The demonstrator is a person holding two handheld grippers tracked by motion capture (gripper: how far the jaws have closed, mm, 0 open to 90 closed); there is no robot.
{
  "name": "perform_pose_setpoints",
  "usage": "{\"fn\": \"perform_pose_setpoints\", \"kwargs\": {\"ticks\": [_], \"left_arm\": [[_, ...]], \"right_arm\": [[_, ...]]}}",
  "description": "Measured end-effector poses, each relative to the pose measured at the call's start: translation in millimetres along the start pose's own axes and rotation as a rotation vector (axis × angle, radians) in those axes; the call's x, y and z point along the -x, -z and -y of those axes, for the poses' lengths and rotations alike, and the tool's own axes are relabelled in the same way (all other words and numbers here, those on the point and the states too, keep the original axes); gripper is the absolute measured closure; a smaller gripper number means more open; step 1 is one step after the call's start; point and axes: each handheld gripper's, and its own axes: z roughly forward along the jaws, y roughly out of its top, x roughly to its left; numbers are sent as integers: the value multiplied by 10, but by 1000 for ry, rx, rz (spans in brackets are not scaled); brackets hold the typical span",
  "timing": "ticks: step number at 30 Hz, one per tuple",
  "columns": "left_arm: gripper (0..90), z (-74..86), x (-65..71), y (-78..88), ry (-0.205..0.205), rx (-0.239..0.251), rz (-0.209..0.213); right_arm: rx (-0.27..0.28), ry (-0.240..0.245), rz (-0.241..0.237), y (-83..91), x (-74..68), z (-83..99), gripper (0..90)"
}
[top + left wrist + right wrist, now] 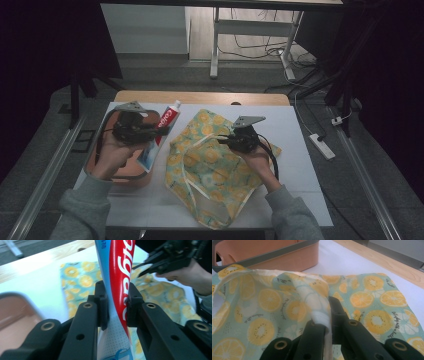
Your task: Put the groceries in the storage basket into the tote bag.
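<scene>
Left hand-held gripper (117,302) pinches the toothpaste tube (120,277) mid-body, lifted above the bench's left side near the orange basket (131,177). The tube looks light, soft and slick, so grip the flat middle. Right hand-held gripper (327,322) is clamped on the rim of the limp, floppy fruit-print cloth bag (262,315) at bench centre.

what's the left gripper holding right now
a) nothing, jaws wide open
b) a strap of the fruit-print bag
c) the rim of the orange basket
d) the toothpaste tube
d: in the left gripper view the left gripper has its jaws pressed on both sides of the red, white and blue toothpaste tube.
</scene>
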Motion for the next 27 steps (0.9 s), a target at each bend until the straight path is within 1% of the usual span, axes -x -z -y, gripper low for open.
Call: {"fn": "perform_pose_setpoints", "kwargs": {"ticks": [5,8,10,12,16,21,23,25,26,27], "left_arm": [[750,-132,163,-235,-37,12,53],[750,-205,236,-371,-46,30,80],[750,-240,281,-470,-52,28,108],[750,-264,343,-560,-66,28,117],[750,-305,481,-697,-98,15,148],[750,-335,640,-820,-131,32,188],[750,-327,666,-875,-139,33,193],[750,-304,657,-926,-130,42,207],[750,-289,649,-950,-129,37,212],[750,-269,646,-971,-135,35,209]], "right_arm": [[12,-11,-20,8,6,-1,894],[14,-15,-27,9,14,2,894],[16,-17,-27,13,24,6,894],[16,-21,-26,23,32,10,894],[25,-30,-28,48,48,11,894],[30,-40,-38,43,55,14,894],[31,-48,-48,40,56,18,894],[40,-69,-64,44,72,27,894],[46,-85,-70,49,86,33,894],[48,-92,-73,56,102,40,894]]}}
